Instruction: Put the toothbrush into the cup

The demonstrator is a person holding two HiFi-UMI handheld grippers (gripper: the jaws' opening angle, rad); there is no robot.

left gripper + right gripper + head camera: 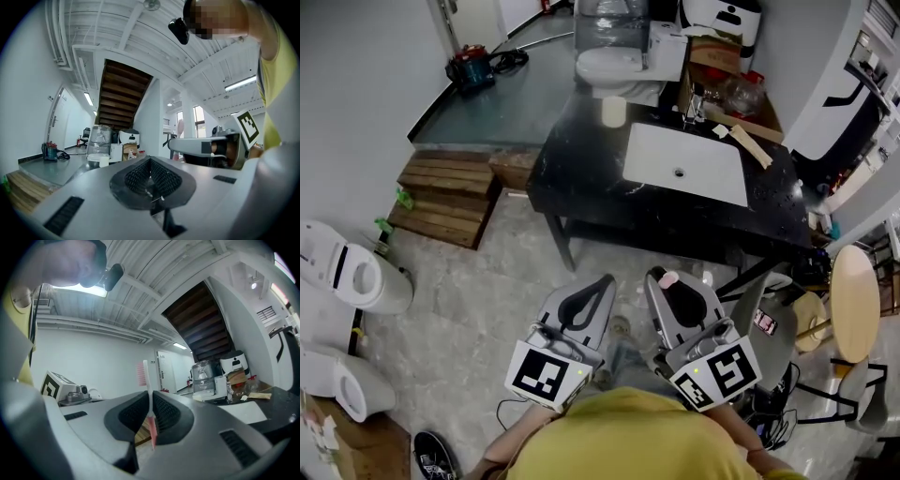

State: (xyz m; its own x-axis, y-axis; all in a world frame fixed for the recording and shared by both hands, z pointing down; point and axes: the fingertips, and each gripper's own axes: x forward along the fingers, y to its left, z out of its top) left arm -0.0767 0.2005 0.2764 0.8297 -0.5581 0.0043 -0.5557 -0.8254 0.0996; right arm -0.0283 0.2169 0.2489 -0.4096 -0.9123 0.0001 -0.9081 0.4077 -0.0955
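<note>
- toothbrush [146, 380] clamped upright in the right gripper [149, 414], bristle head sticking up above the jaws, handle end hanging below; pink head shows at the jaw tips in the head view [668, 278]; it sits off the counter [581, 183], on the near side, over the floor
- held by the mid-handle, probably so the lower end is free to drop into the cup [613, 112]
- cup stands upright on the counter's far-left corner, well apart from the toothbrush; open top up, ready to receive
- right gripper [673, 292] clenched on the toothbrush, pointing level toward the counter
- left gripper [151, 177] pinched closed, nothing between its jaws; in the head view [589, 292] it is just beside the right one, also near side of the counter; looks like it is only riding along
- white sink basin [684, 164] set into the counter's middle; wooden sticks [750, 141] on the counter's far-right part
- judgement: carry stage, insertion not yet begun; next needs a reach across the counter to the cup
</note>
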